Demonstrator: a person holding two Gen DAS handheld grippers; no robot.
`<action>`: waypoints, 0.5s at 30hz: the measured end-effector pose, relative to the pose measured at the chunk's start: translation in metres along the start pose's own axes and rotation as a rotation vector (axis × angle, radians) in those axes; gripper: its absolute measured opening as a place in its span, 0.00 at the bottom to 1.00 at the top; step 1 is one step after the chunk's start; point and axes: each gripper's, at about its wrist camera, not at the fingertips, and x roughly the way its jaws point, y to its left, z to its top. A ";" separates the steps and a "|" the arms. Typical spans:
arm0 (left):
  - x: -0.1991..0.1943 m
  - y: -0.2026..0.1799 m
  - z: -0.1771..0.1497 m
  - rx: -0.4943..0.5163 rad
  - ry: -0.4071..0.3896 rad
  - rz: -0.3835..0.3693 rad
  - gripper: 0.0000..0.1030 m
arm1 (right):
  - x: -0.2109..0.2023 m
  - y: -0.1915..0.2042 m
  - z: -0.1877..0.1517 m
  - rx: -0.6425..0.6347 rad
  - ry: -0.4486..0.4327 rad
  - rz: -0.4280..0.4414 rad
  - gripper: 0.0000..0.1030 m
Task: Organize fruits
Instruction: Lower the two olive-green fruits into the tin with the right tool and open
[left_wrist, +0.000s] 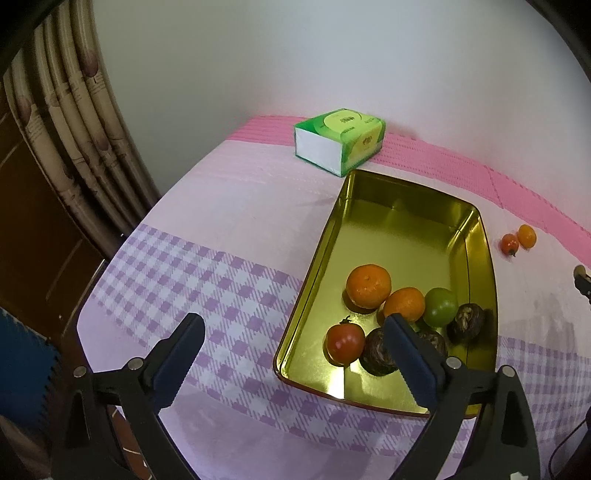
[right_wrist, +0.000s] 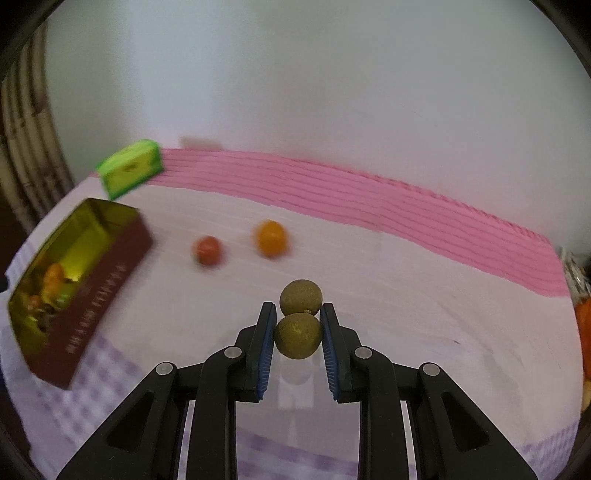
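A golden tin tray (left_wrist: 388, 229) holds two oranges (left_wrist: 368, 285), a green fruit (left_wrist: 440, 306), a red tomato (left_wrist: 344, 342) and three dark brown fruits (left_wrist: 378, 350). My left gripper (left_wrist: 295, 328) hangs open over the tray's near left corner with nothing gripped. On the cloth to the right of the tray lie a small red tomato (right_wrist: 207, 250) and a small orange fruit (right_wrist: 271, 238). My right gripper (right_wrist: 298, 305) is shut on a brownish-green round fruit (right_wrist: 297, 336), lifted above the cloth. A second one (right_wrist: 301, 297) sits joined in front of it.
A green tissue pack (left_wrist: 338, 140) stands behind the tray by the wall. A pink mat (right_wrist: 369, 192) runs along the table's back edge. Curtains (left_wrist: 74, 129) hang at the left. Orange items (right_wrist: 585, 325) show at the far right edge.
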 end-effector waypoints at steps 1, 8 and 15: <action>0.000 0.001 0.000 -0.001 0.000 0.000 0.94 | -0.002 0.009 0.003 -0.010 -0.005 0.021 0.25; 0.000 0.004 -0.001 -0.013 0.009 0.003 0.94 | -0.006 0.086 0.020 -0.104 -0.025 0.161 0.25; 0.002 0.006 0.001 -0.024 0.012 0.009 0.94 | 0.002 0.148 0.023 -0.169 -0.002 0.266 0.25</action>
